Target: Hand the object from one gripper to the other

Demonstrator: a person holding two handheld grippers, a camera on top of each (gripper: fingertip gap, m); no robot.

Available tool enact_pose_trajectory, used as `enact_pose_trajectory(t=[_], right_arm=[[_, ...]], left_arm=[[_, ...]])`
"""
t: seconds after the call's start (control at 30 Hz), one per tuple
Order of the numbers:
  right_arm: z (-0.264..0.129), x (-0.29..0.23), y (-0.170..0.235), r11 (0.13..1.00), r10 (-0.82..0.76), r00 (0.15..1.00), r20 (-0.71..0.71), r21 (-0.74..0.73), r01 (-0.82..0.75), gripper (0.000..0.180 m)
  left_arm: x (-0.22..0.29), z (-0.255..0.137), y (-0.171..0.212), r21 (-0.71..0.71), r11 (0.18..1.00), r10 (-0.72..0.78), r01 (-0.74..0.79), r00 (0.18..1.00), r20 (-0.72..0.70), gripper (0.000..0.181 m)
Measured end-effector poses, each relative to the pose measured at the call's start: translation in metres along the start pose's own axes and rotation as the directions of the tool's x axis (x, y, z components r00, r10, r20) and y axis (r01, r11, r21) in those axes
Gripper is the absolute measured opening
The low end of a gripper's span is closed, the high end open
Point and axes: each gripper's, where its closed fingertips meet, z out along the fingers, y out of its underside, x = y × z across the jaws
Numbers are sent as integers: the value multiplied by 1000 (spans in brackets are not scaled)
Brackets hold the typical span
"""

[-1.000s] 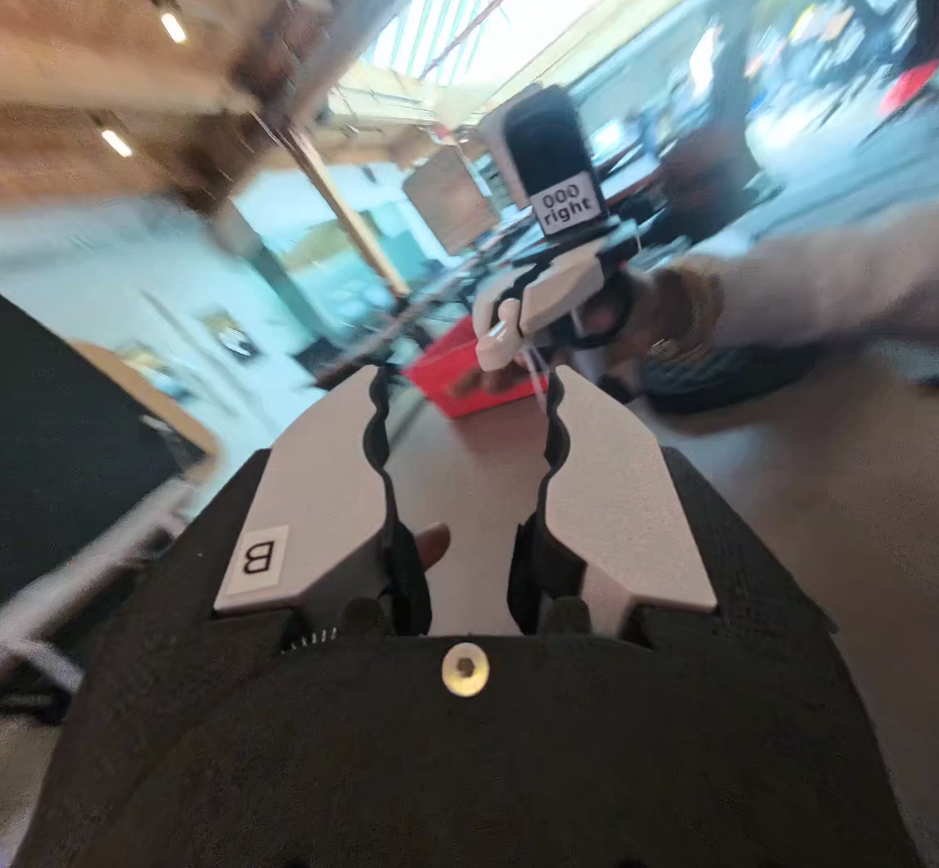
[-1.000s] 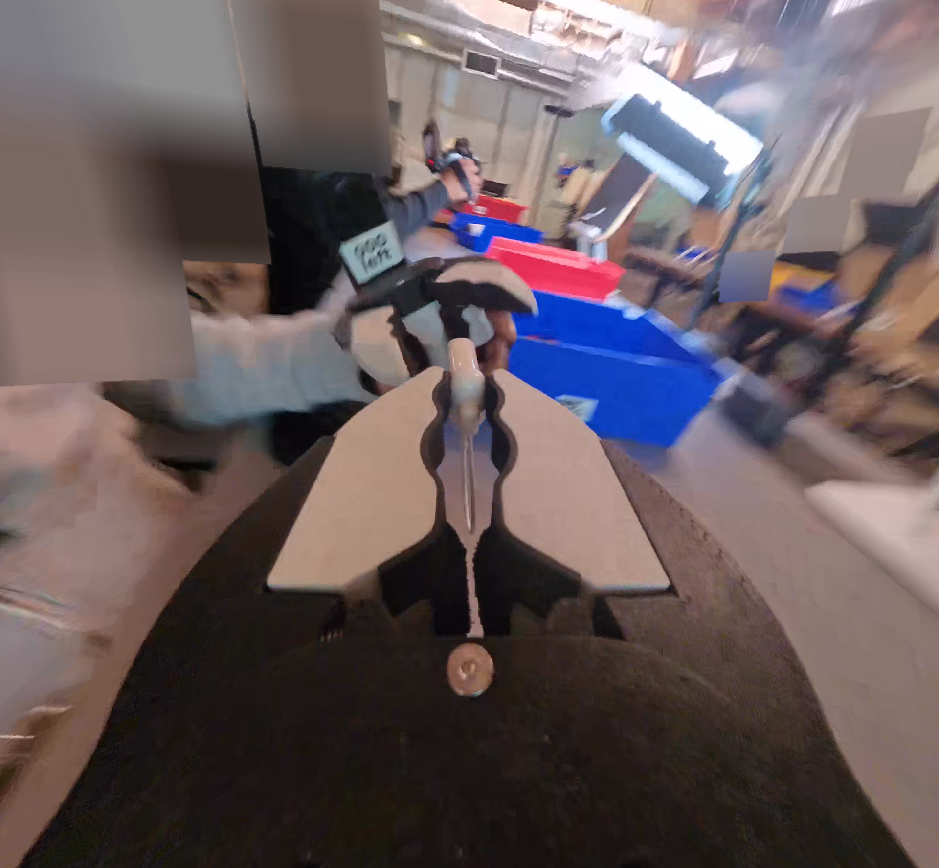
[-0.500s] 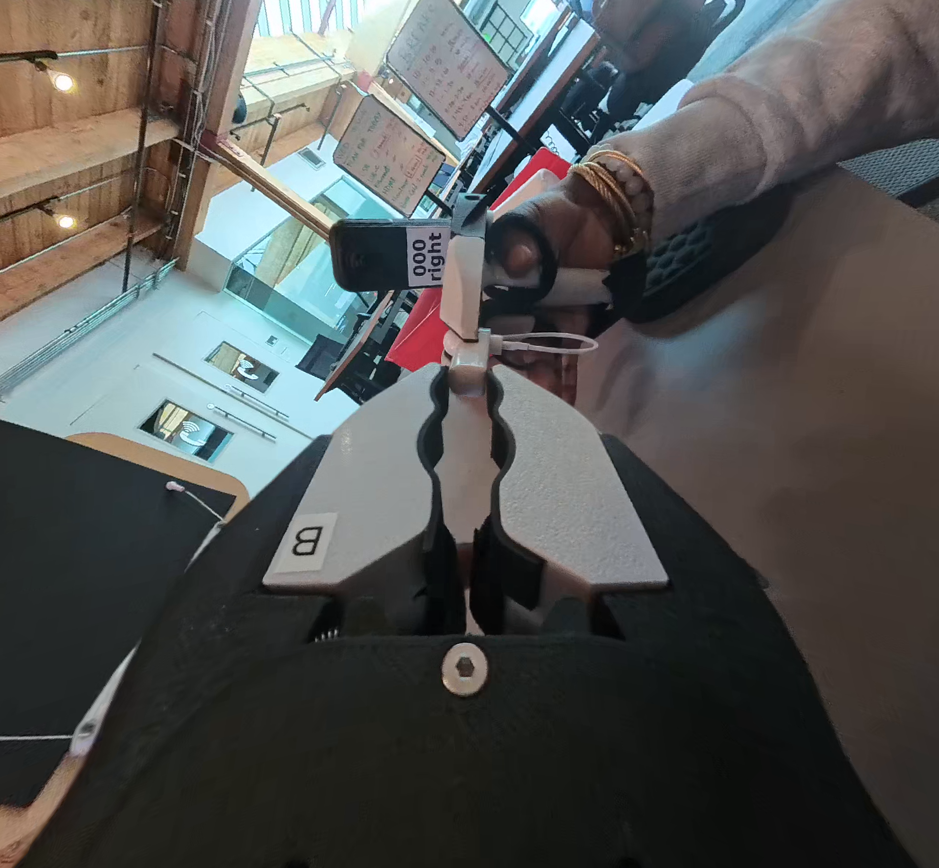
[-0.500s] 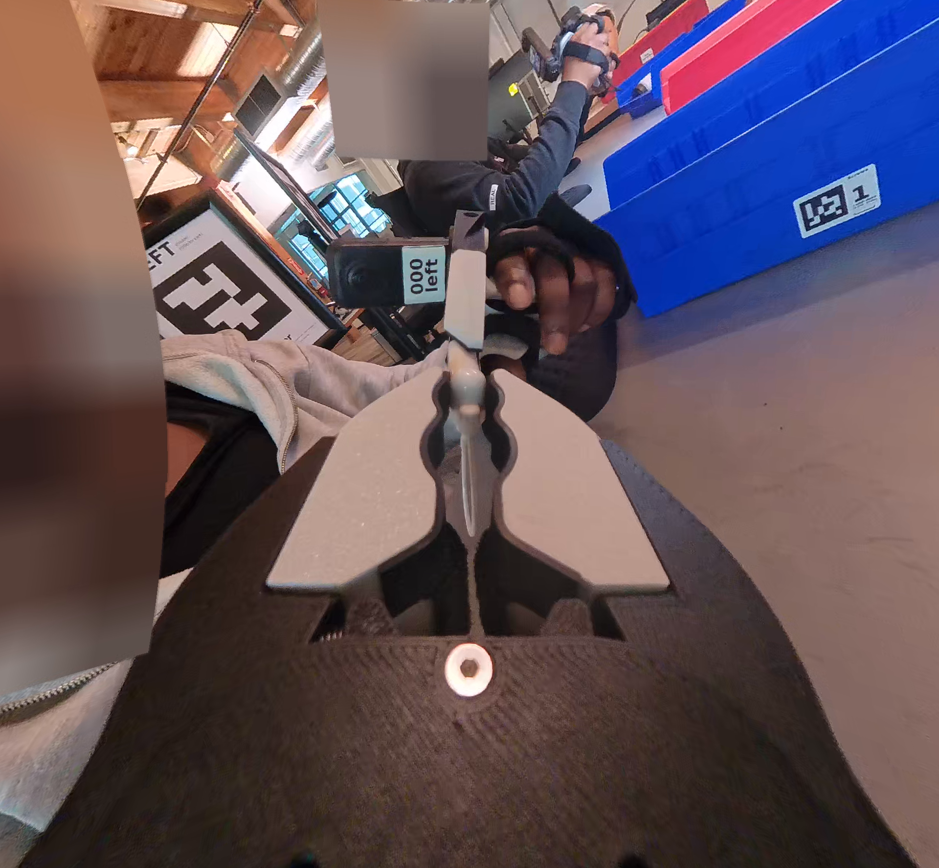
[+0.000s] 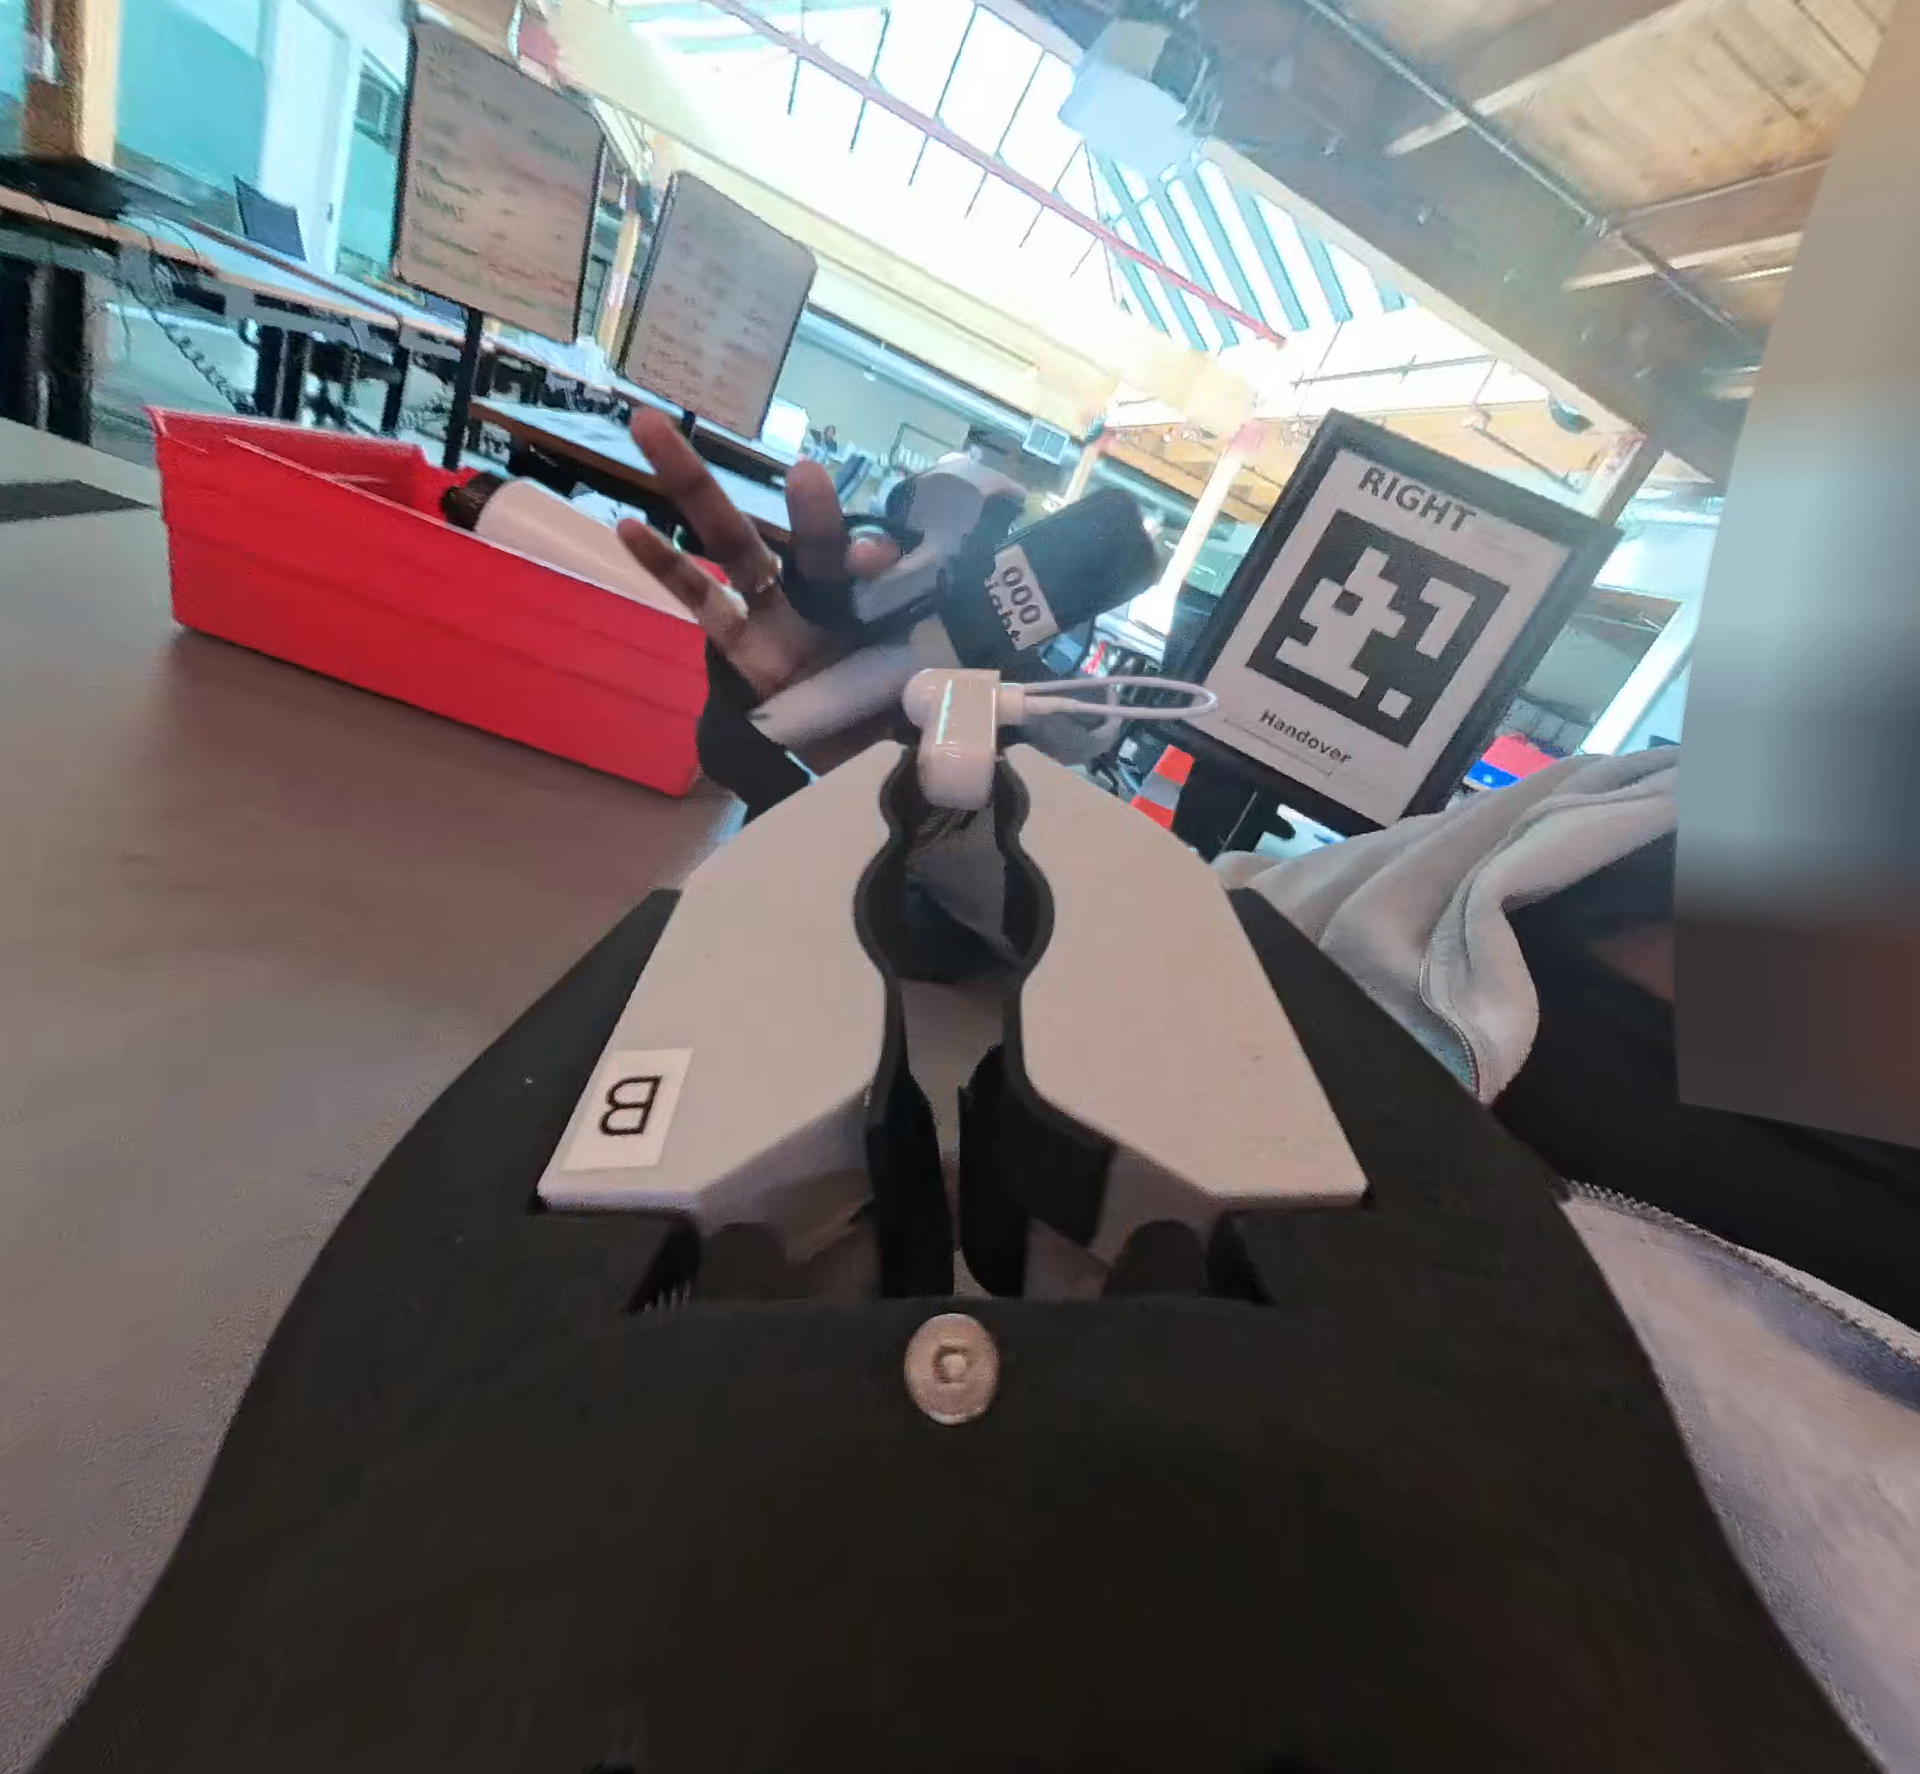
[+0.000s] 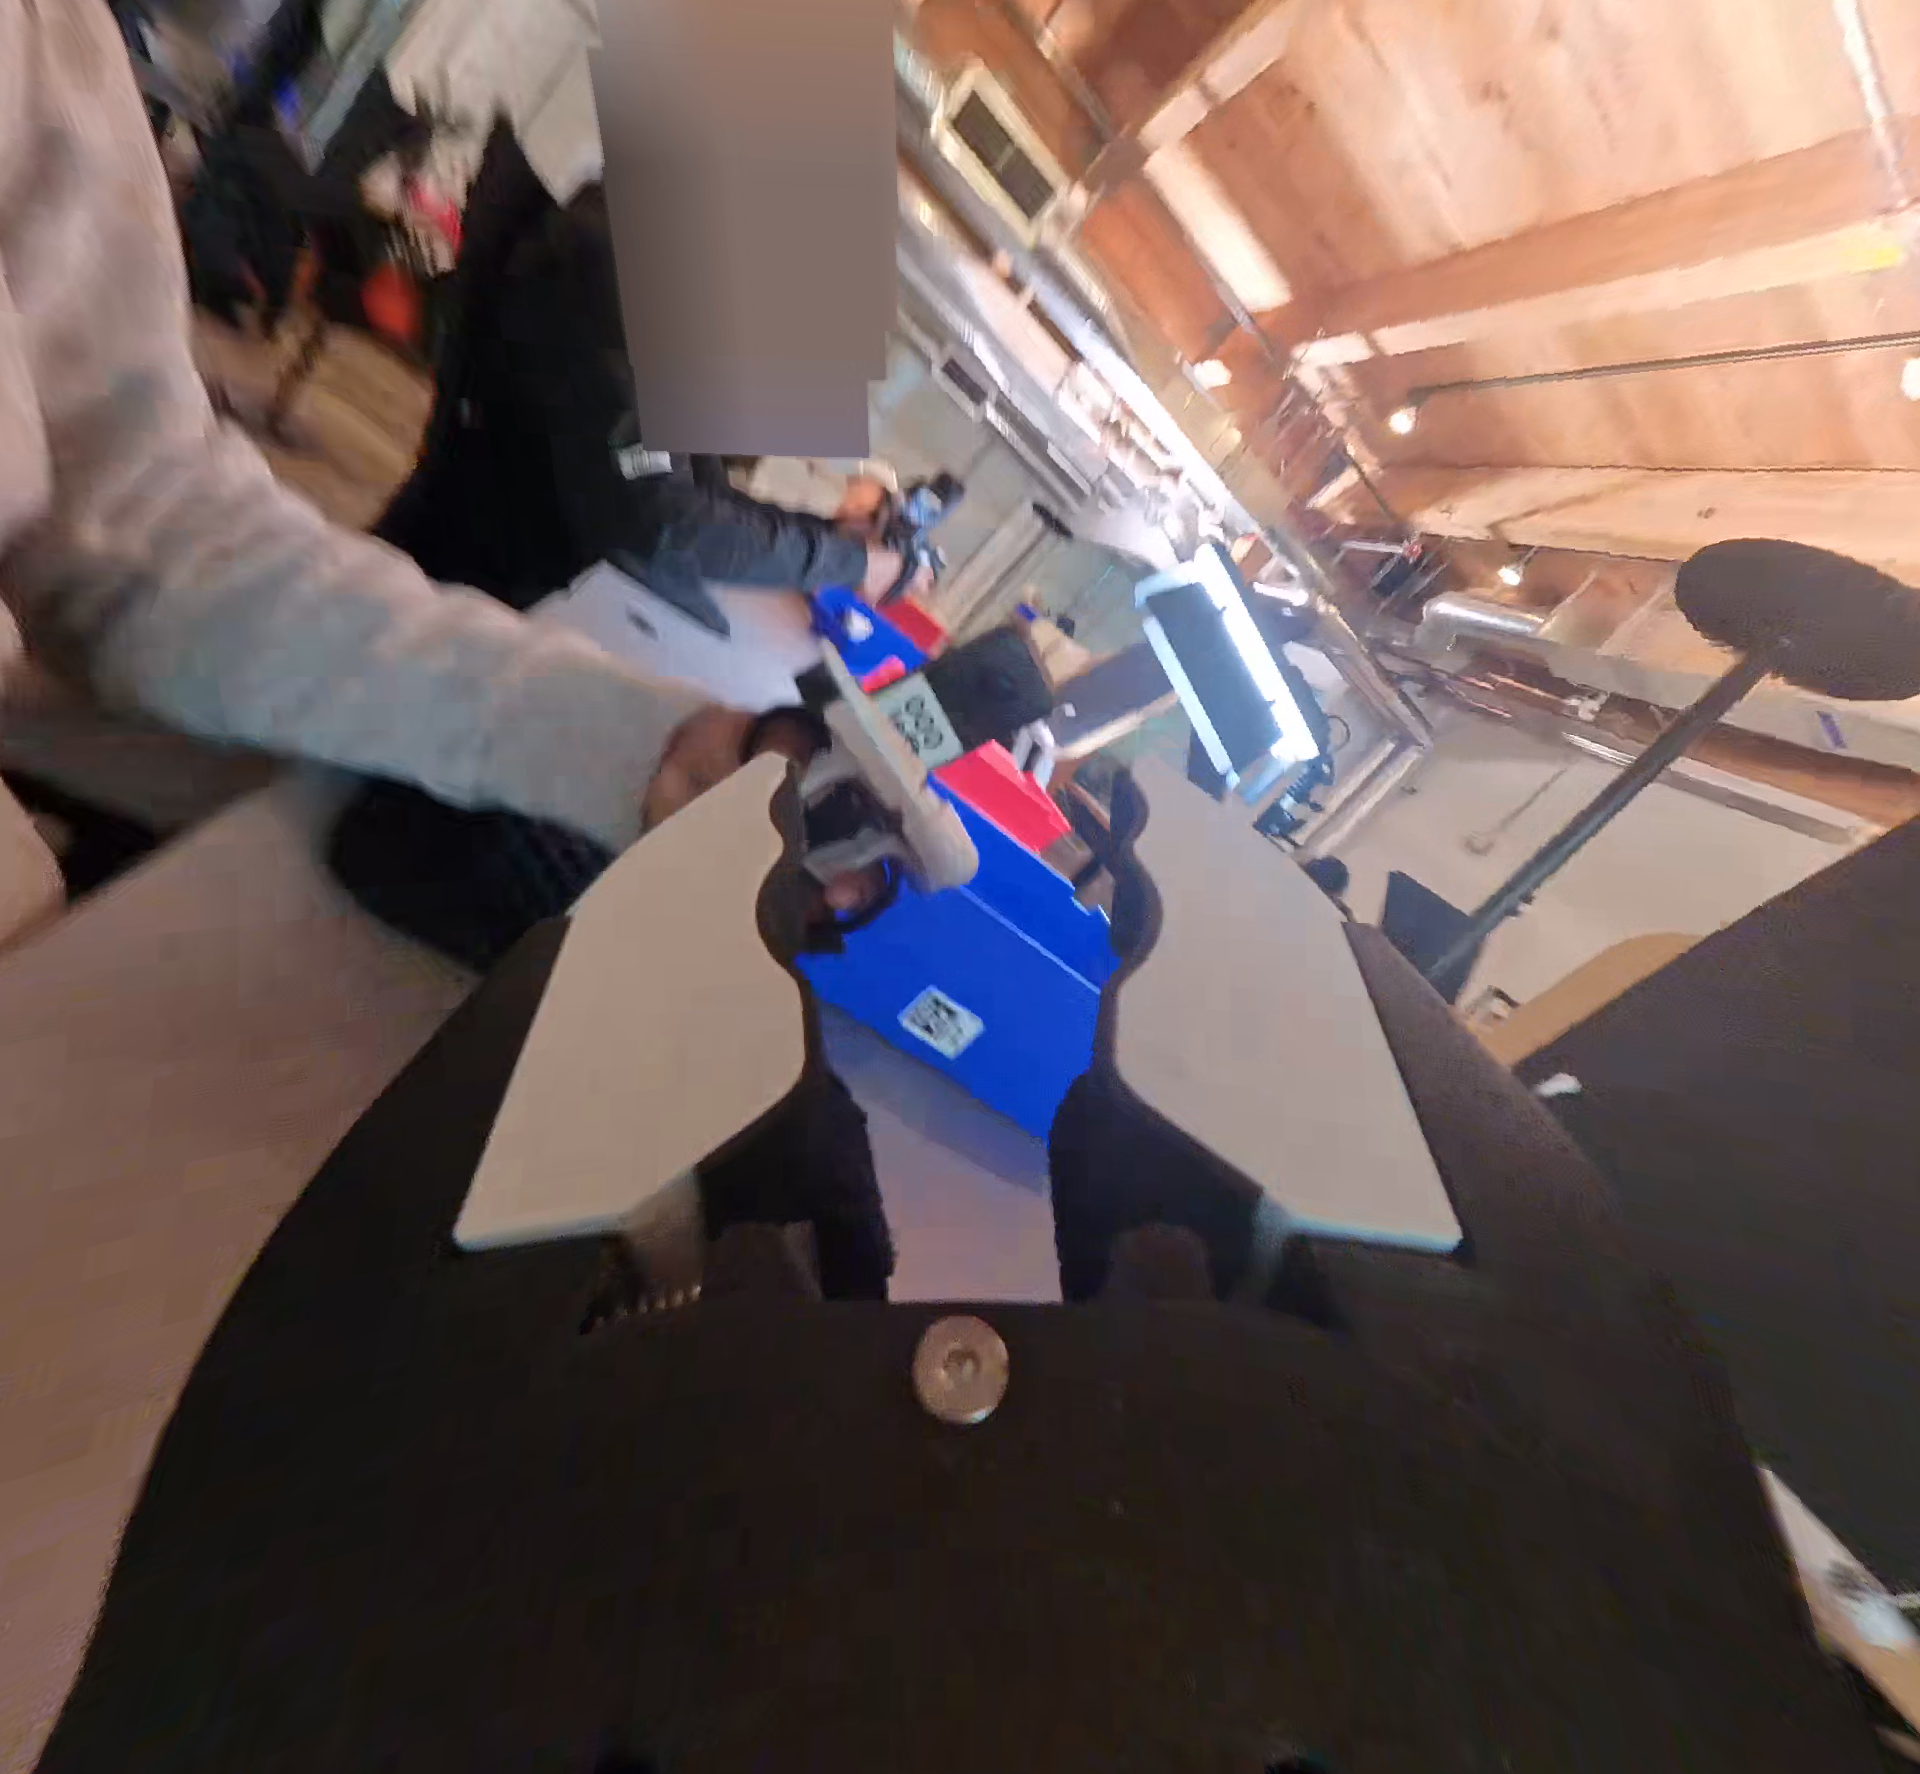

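A brown table under a wooden ceiling carries a red bin and, in the right wrist view, a blue bin. The left gripper pinches a small white object at its fingertips, its thin cord loop sticking out to the right. The right gripper stands wide apart, holding nothing, well apart from the object.

Red bin on dark surface, far left. Two whiteboards on stands behind bin. Framed marker sign upright, right. Blue bin with small tag, red bin behind. Wooden ceiling beams, skylight overhead.
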Motion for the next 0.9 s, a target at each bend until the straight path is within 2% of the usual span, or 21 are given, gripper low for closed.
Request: enact_pose_trajectory(t=[0.13,0.3,0.4,0.47,0.53,0.6,0.63,0.7,0.73,0.8,0.83,0.9], right_arm=[[11,-16,24,968,-196,980,44,-149,201,46],[17,-29,40,922,-289,951,111,-234,307,26],[17,-30,42,926,-257,959,118,-255,279,19],[16,-26,41,945,-178,979,101,-261,198,13],[15,-18,36,972,8,998,57,-236,6,13],[11,-11,37,937,282,959,34,-222,-268,13],[10,-10,37,888,423,905,40,-218,-405,13],[8,-14,39,730,673,735,79,-233,-643,13],[8,-16,41,630,771,632,84,-244,-737,13],[9,-17,44,459,888,449,100,-246,-854,13],[9,-17,45,400,917,385,106,-244,-884,13],[9,-18,46,352,936,336,106,-245,-903,13]], left_arm=[[2,7,16,-89,996,-25,24,1000,-11,13],[5,12,27,-144,988,-62,56,997,-37,13],[4,12,26,-131,991,-40,36,999,-29,13],[6,14,22,-109,993,43,-46,999,-32,15],[7,15,18,-92,971,223,-221,975,11,40],[2,15,14,-124,869,491,-478,865,104,49],[0,14,11,-150,782,622,-605,770,143,49],[-3,13,8,-235,572,820,-785,542,186,49],[-2,14,10,-269,486,874,-832,454,176,49],[-1,18,16,-306,380,925,-873,353,141,49],[-1,19,18,-321,342,940,-883,318,127,46],[-8,18,22,-384,272,962,-882,249,110,38]])
